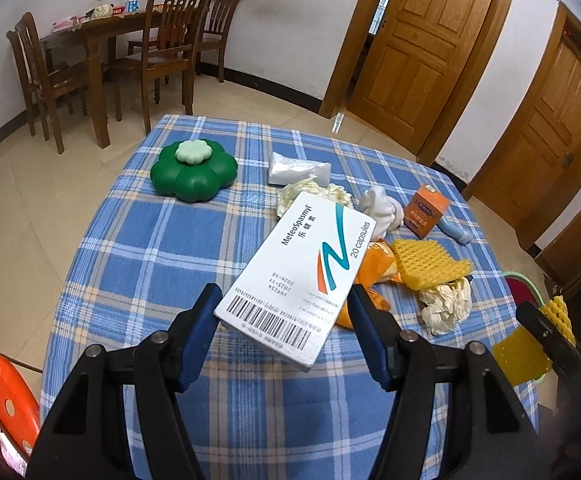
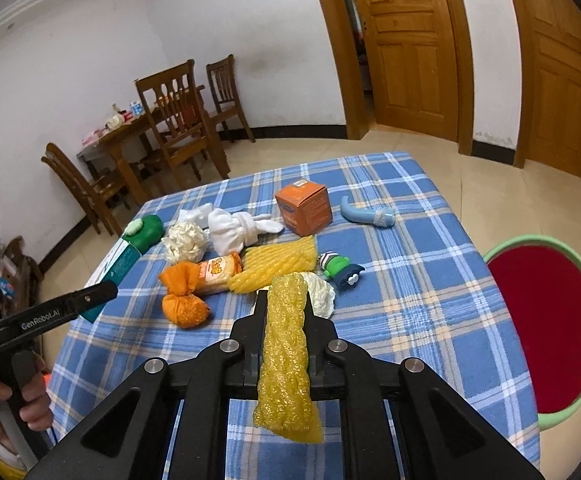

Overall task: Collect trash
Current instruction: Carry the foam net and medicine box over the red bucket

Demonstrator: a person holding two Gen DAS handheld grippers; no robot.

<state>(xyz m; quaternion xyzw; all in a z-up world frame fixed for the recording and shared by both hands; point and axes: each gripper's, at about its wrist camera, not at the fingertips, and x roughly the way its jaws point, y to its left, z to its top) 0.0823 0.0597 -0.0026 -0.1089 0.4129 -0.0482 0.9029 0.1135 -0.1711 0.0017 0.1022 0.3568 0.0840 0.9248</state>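
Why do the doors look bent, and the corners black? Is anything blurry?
Left wrist view: the fisheye lens bows the wooden doors and leaves dark corners; the medicine box held in the left tool reads sharply. Right wrist view: same curving and dark corners; the yellow foam net in the right tool looks slightly soft; light is even.

**Readable text**

White medicine box: "MeteoSpasmyl", "20 capsules", date codes reading about 2023-11 / 2026-10, and a barcode at its near end. Left claw arm, seen from the right wrist: "GenRobot.AI". Print on the orange box is too small to read.
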